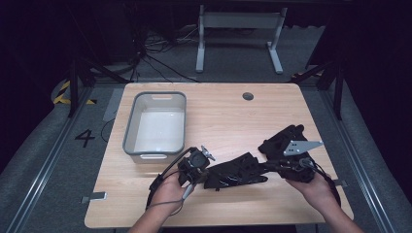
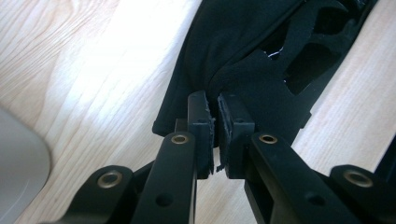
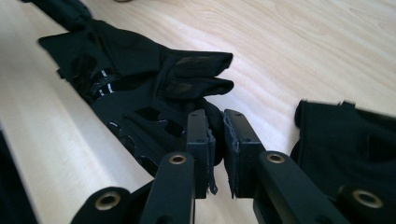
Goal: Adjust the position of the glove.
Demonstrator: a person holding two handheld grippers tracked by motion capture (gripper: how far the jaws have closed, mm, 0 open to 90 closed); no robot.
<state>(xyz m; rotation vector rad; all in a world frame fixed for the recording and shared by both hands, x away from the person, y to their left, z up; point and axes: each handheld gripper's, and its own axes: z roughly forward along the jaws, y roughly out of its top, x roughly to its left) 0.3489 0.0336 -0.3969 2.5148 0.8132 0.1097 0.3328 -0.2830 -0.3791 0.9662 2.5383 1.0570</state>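
A: What is on the wooden surface (image 1: 228, 111)?

B: A black glove (image 1: 236, 171) lies stretched between two hand-held tools, near the front edge. The left claw (image 2: 213, 133) is pressed together, pinching the cuff end of the glove's fabric. The right claw (image 3: 215, 149) is likewise pinching the glove at the finger end. A second glove (image 1: 284, 141) lies just beside it, farther right. A grey tub (image 1: 156, 124) stands behind the left hand (image 1: 170, 191).

A: What could go wrong?

B: Each claw seems to hold only a thin fold. If the hands pull apart too hard, one end may slip free and the glove drop. The right claw could also snag the second glove, since it lies so close.
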